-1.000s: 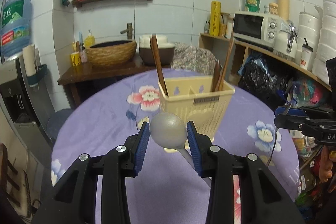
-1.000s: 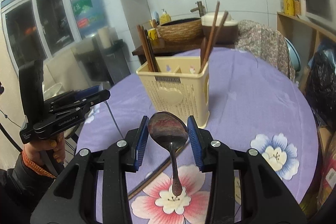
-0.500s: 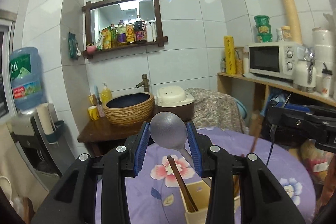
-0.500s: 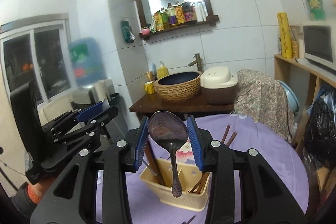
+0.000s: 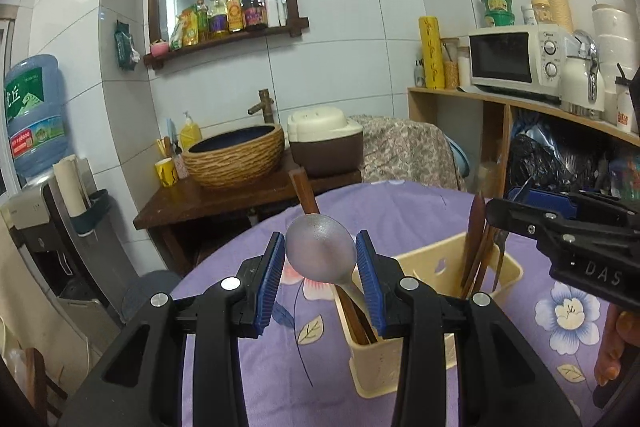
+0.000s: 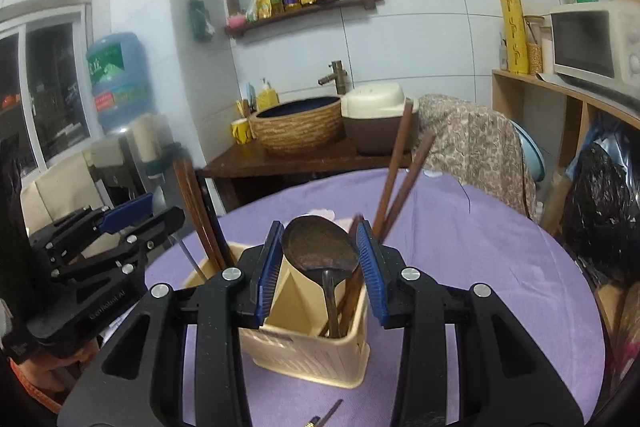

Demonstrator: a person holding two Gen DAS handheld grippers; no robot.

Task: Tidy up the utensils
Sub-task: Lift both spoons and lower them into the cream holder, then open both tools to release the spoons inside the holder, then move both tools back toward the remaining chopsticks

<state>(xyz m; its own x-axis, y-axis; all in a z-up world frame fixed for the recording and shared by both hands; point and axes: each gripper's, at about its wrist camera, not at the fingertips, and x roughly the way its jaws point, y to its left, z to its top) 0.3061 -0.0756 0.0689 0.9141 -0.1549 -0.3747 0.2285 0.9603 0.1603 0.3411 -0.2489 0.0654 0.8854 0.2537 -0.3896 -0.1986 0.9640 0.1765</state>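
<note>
Below both cameras, I see the cream utensil holder [image 6: 308,335] standing on the purple flowered tablecloth [image 5: 280,371], its base and near wall partly covered by my own gripper arms. I cannot make out how many compartments it has; one divider shows in the right view. Down in its right end the stems overlap, so I can only count two long chopsticks [image 6: 394,187] leaning out there, and a dark bundle of sticks [image 6: 200,211] at the left end that I cannot separate. A small object at the bottom edge of the right view is cut off and unclear.

I count two spoons, one per gripper. My left gripper [image 5: 321,263] is clamped partway on the bowl of a grey spoon [image 5: 320,253], pads pressing both sides, the handle slanting down into the holder's left end. My right gripper [image 6: 319,254] grips a darker, tarnished spoon [image 6: 318,247] the same way, its handle hanging into the holder's right end among the chopsticks. Each gripper shows at the edge of the other's view, fingers of the hand just visible.
</note>
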